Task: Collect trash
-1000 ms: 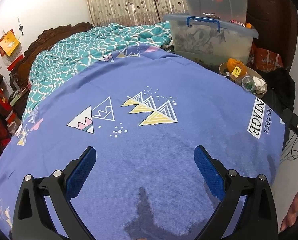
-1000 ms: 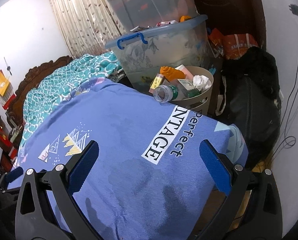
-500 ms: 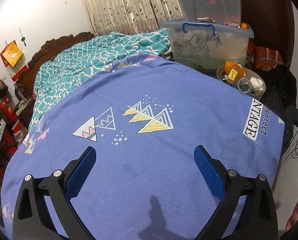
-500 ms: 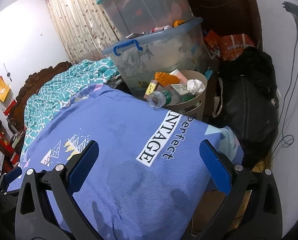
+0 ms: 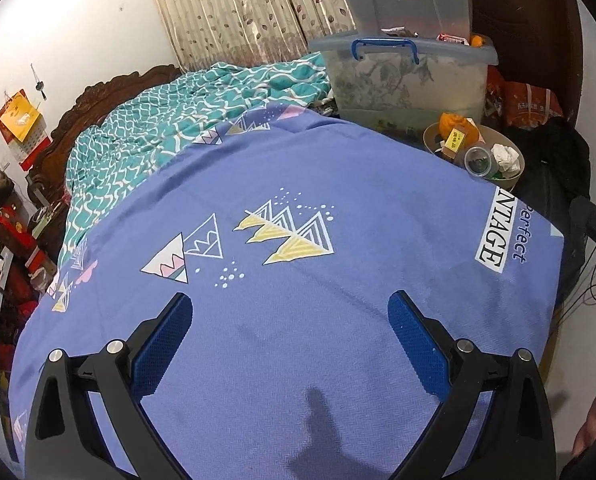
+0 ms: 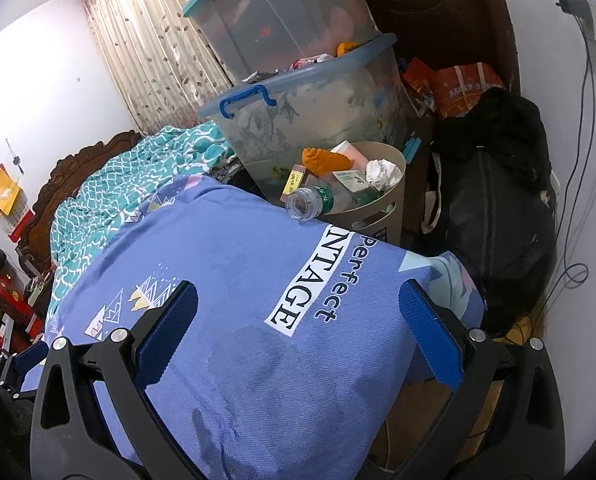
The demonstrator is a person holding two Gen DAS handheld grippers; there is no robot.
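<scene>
We hold left hand-held gripper (image 5: pixel 290 320) and right hand-held gripper (image 6: pixel 298 312) spread apart, empty, above the bed (image 5: pixel 298 360) | trash sits in bin (image 6: pixel 394 204) beside bed, bottle (image 6: pixel 314 202) overhanging rim | collecting looks done

White walls (image 5: pixel 78 28); leaf-patterned curtains (image 5: pixel 250 12); carved wooden headboard (image 5: pixel 98 96); bed under a blue sheet (image 5: pixel 298 280).

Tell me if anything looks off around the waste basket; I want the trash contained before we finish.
The clear plastic bottle lies on its side over the beige waste basket's rim, its open mouth jutting toward the blue bedspread. The basket looks heaped, so it might roll out.
</scene>
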